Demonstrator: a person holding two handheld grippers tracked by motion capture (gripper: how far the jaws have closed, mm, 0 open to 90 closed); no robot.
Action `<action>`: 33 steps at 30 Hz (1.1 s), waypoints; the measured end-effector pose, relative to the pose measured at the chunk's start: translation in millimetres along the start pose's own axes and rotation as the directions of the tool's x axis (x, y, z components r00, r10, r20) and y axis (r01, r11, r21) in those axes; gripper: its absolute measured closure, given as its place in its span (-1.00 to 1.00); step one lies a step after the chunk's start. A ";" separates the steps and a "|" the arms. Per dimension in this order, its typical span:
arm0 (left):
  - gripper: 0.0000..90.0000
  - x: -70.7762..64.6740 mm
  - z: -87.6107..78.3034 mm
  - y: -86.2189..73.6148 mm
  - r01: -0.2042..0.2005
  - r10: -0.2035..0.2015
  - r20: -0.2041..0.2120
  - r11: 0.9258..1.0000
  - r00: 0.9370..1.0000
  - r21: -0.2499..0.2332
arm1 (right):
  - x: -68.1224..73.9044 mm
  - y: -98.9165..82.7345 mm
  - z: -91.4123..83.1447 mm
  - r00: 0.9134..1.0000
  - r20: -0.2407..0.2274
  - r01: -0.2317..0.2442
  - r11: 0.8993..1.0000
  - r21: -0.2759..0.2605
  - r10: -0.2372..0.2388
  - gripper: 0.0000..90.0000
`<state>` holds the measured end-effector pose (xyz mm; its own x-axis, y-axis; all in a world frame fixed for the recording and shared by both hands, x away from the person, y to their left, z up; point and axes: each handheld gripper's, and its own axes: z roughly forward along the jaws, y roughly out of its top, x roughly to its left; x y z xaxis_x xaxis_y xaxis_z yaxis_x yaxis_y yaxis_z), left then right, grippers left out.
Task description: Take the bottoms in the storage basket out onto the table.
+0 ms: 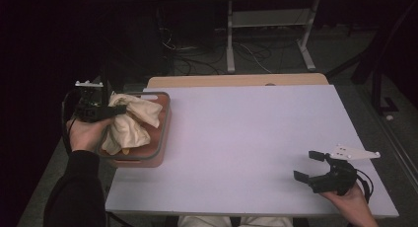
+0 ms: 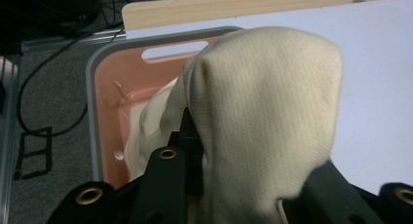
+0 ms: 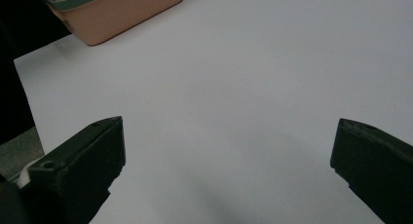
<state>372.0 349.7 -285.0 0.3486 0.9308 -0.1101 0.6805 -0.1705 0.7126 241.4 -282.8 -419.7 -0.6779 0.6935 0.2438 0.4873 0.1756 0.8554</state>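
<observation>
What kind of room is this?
Probably a lab or workshop for recording tasks. A bare white table stands on grey carpet, loose black cables trail on the floor behind it, and a white metal frame stand sits in the dark beyond.

A basket stands at the desk's left edge with a cloth in it. The left tool is over the basket, its jaws clamped on the cloth. The right tool is well apart, near the desk's front right corner.
</observation>
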 end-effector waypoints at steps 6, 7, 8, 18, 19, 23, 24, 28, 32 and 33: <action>0.55 -2.4 -6.9 6.2 -0.007 0.007 0.006 1.000 1.000 -0.002 | -1.2 -0.3 -0.9 1.000 0.003 -0.005 1.000 -0.005 0.005 -1.00; 0.55 -3.0 -8.1 7.4 -0.006 0.006 0.007 1.000 1.000 -0.003 | -1.5 -0.3 -1.0 1.000 0.004 -0.005 1.000 -0.005 0.005 -1.00; 0.55 -3.6 -9.2 8.7 -0.006 0.006 0.007 1.000 1.000 -0.003 | -1.6 -0.4 -0.9 1.000 0.004 -0.005 1.000 -0.005 0.005 -1.00; 0.55 -10.3 -26.0 23.4 -0.014 0.014 0.021 1.000 1.000 -0.020 | -2.1 -0.9 0.5 1.000 0.002 -0.006 1.000 0.004 0.006 -1.00; 0.55 -11.8 -29.8 25.8 -0.015 0.016 0.032 0.999 0.999 -0.033 | -2.4 -0.9 0.3 1.000 0.003 -0.008 1.000 0.002 0.008 -1.00; 0.56 -14.2 -35.0 30.4 -0.014 0.015 0.041 0.999 0.999 -0.038 | -2.5 -0.9 0.4 1.000 0.002 -0.007 1.000 0.003 0.007 -1.00; 0.56 -15.0 -36.4 31.9 -0.010 0.012 0.043 0.999 0.999 -0.039 | -2.5 -0.9 0.4 1.000 0.002 -0.007 1.000 0.003 0.007 -1.00; 0.56 -17.5 -42.3 38.1 0.007 -0.004 0.058 0.999 0.998 -0.047 | -2.2 -0.7 0.2 1.000 -0.001 -0.005 1.000 0.003 0.005 -1.00; 0.56 -19.8 -47.4 43.2 0.023 -0.017 0.100 0.998 0.995 -0.061 | -2.4 -0.7 0.5 1.000 -0.002 -0.006 1.000 0.003 0.006 -1.00; 0.56 -21.3 -49.1 45.4 0.028 -0.020 0.112 0.998 0.993 -0.064 | -2.4 -0.7 0.6 1.000 -0.004 -0.005 1.000 0.003 0.005 -1.00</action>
<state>363.7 338.0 -216.3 0.4049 0.8918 -0.2018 0.6471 -0.1236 0.7524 243.0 -284.2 -421.1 -0.6774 0.6918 0.2501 0.4927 0.1743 0.8525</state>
